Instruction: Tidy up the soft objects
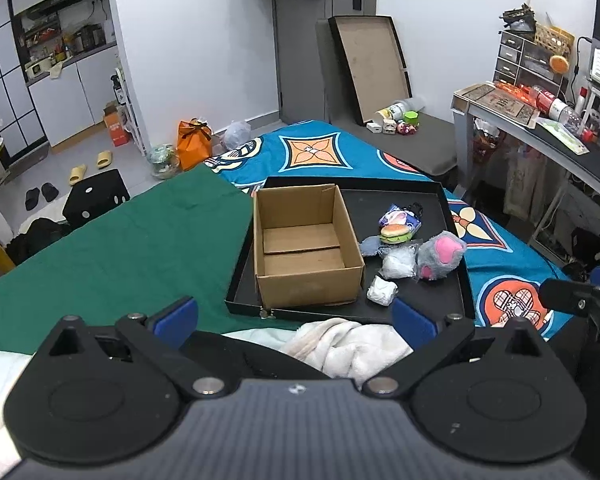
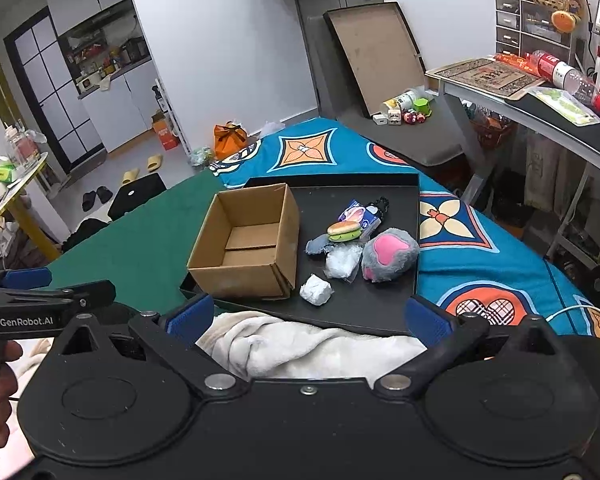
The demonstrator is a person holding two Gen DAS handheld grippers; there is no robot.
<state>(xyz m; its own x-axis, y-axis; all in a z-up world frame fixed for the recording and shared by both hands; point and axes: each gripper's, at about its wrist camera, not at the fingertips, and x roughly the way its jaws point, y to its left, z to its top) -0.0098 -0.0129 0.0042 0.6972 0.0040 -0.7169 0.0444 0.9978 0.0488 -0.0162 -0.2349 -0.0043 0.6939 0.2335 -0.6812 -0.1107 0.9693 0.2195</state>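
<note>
Hovering near the black tray [image 1: 456, 300], the left gripper [image 1: 294, 316] and right gripper [image 2: 308, 316] both hold their fingers wide apart, empty. Beside the cardboard box [image 1: 308, 276] lie a grey paw plush [image 1: 440, 256] and a toy burger [image 1: 396, 233].

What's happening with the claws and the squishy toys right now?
Left gripper open, empty; right gripper open, empty. Cardboard box empty; paw plush and burger toy beside it on the black tray. Nothing blocking.
</note>
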